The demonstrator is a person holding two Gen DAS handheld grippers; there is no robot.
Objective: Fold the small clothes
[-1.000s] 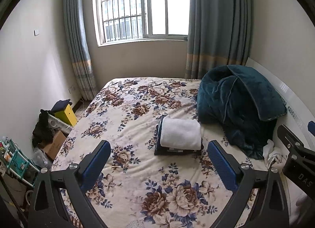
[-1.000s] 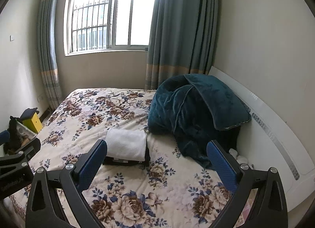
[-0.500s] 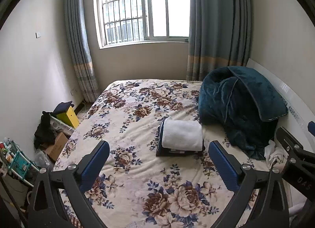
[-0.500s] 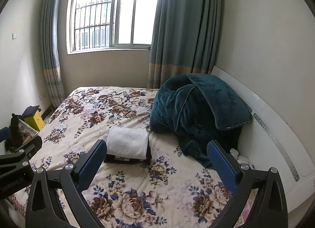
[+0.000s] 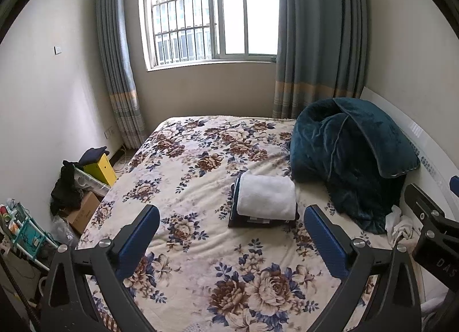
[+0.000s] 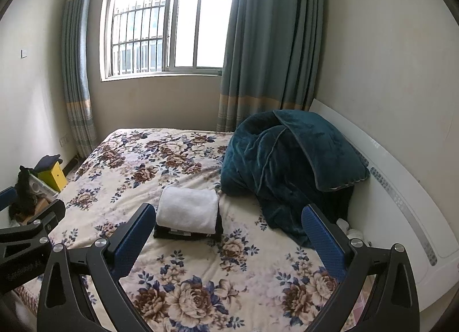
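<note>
A folded white cloth lies on top of a folded dark garment on the floral bedspread. The stack also shows in the right wrist view, white cloth over dark garment. My left gripper is open and empty, held above the bed in front of the stack. My right gripper is open and empty, also in front of the stack. Each gripper's body shows at the edge of the other's view.
A heaped teal blanket lies against the white headboard on the right. A crumpled white cloth sits by the headboard. Boxes and clutter stand on the floor left of the bed. A window and curtains are behind.
Both grippers have tilted slightly upward and drawn back a little; the stack sits lower in the views. Nothing on the bed has moved.
</note>
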